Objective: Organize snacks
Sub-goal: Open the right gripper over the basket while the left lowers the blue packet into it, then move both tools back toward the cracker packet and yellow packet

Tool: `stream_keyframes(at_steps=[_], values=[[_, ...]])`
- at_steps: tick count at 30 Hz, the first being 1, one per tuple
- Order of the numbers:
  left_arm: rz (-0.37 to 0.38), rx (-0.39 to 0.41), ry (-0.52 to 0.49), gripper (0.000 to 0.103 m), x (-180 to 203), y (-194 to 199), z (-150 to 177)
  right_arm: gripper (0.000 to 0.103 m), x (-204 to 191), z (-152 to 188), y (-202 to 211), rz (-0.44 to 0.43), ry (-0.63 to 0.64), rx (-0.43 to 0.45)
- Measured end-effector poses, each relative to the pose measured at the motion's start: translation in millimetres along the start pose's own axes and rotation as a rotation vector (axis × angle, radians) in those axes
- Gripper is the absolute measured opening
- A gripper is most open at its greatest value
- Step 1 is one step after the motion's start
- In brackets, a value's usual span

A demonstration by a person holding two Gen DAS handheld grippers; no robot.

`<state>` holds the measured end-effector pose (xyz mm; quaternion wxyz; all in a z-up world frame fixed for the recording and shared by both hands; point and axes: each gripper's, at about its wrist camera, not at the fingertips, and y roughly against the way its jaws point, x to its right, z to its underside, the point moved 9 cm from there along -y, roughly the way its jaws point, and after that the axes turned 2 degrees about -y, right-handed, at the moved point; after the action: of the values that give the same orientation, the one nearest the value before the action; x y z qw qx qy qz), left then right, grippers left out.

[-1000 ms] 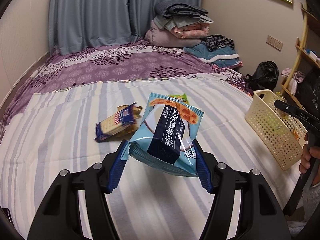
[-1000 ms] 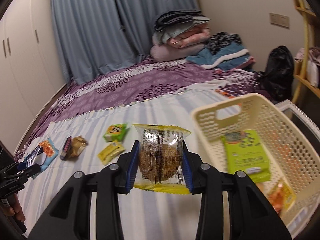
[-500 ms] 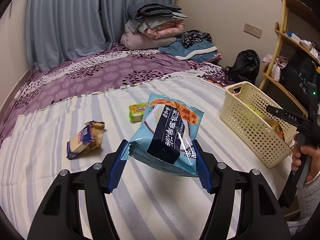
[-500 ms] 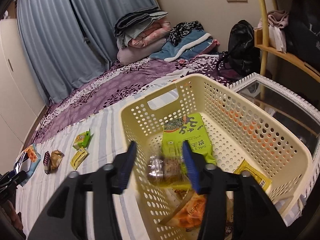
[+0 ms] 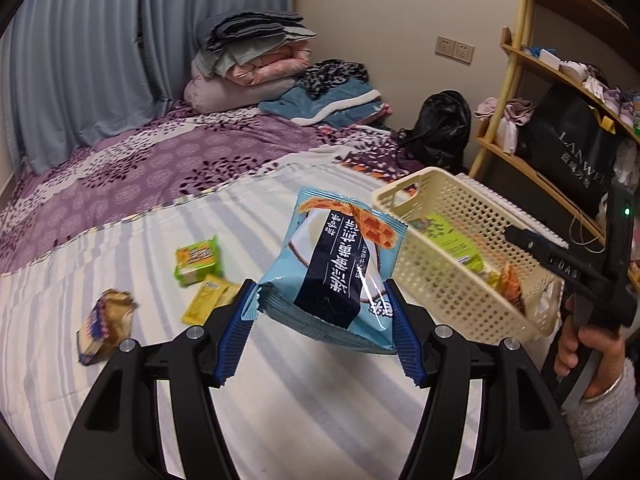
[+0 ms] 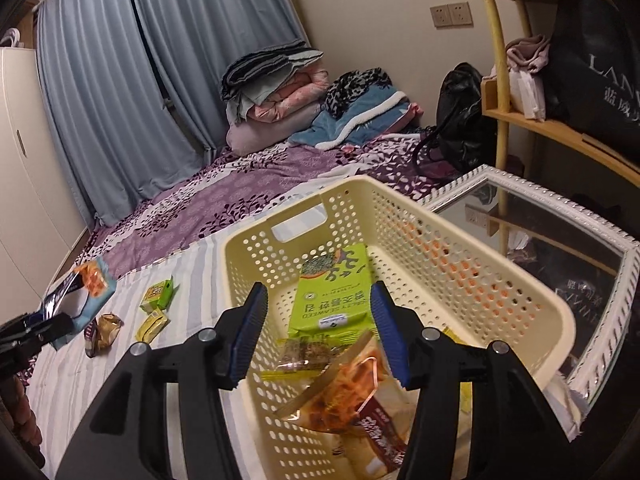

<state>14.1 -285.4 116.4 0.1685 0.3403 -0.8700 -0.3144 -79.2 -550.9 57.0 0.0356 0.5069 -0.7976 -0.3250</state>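
The left gripper (image 5: pixel 322 332) gripped a light-blue snack bag (image 5: pixel 340 264) by its lower corners, both blue pads pressed against the wrapper, and carried it clear of the striped bedspread (image 5: pixel 120 248) with the cream basket (image 5: pixel 452 292) just beyond it to the right. The right gripper (image 6: pixel 318 332) hung over the near end of that basket with its jaws parted — they had just been opening — and nothing sat between the pads. Under it, inside the basket, lay the yellow-edged clear cookie packet (image 6: pixel 306 358), resting on an orange snack bag (image 6: pixel 344 396) and just in front of a green seaweed packet (image 6: pixel 336 292). The basket stood at the bed's edge beside a white-framed glass table (image 6: pixel 560 240). Three snacks remained out on the bedspread: a green packet (image 5: pixel 198 260), a yellow sachet (image 5: pixel 206 298) touching its near side, and a crumpled blue-and-tan cracker pack (image 5: pixel 102 326) farther left. In the left wrist view a hand (image 5: pixel 592 344) in a grey sleeve — bracelet at the wrist — clasped the right gripper's handle beside the basket.
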Motion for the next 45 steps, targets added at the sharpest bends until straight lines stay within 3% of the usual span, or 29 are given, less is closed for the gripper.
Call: stream_keyframes(at_steps=[10,25,28,45], values=[[0.103,-0.007,-0.061,0.064,64,-44,-44,0.054,18,4,5,-0.003,-0.023,0.003],[0.175,-0.068,-0.143,0.067,133,-113,-68,0.054,27,9,1,-0.031,-0.057,-0.012],[0.164,-0.066,-0.128,0.085,132,-118,-70,0.054,27,10,1,-0.031,-0.058,-0.012],[0.111,-0.059,-0.052,0.086,81,-104,-59,0.055,-7,10,2,-0.07,-0.015,-0.006]])
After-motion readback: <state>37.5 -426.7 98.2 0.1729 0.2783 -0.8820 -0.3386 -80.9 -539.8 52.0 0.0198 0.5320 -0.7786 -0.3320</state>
